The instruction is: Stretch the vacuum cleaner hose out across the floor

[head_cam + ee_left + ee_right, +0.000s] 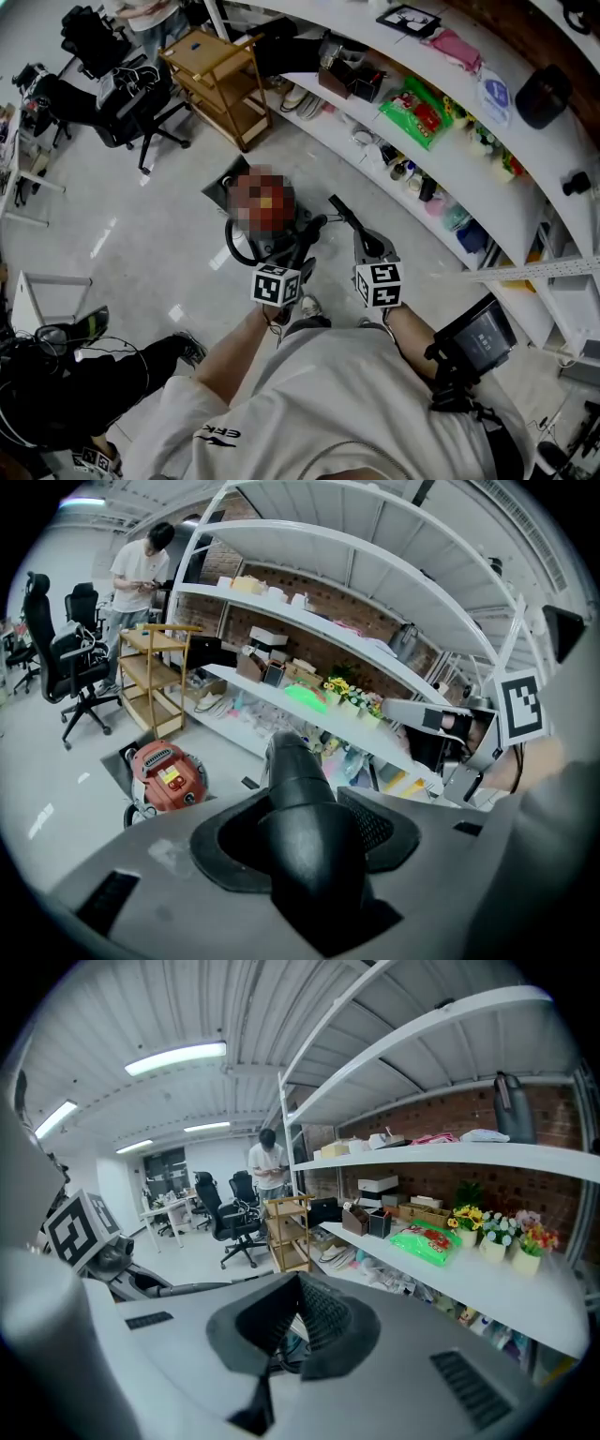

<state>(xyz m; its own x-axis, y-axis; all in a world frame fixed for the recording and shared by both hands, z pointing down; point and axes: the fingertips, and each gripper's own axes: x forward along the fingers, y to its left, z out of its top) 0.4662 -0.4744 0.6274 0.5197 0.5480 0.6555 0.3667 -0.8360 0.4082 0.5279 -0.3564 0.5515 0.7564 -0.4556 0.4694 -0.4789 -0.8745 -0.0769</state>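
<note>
The red vacuum cleaner (167, 775) stands on the floor in front of me, half under a blur patch in the head view (265, 204). Its black hose (234, 246) curls beside it on the left. My left gripper (300, 808) is shut on the hose's thick black end piece (292, 761), which fills the space between the jaws; the same gripper (302, 255) hangs just this side of the cleaner. My right gripper (298, 1288) is shut with nothing in it, its tips touching. It is level with the left one, a little to its right (361, 239).
Long white shelves (450, 122) full of small goods curve along the right. A wooden trolley (220, 84) and black office chairs (122, 94) stand beyond the cleaner. One person stands by the trolley (136, 583); another sits low at the left (75, 384).
</note>
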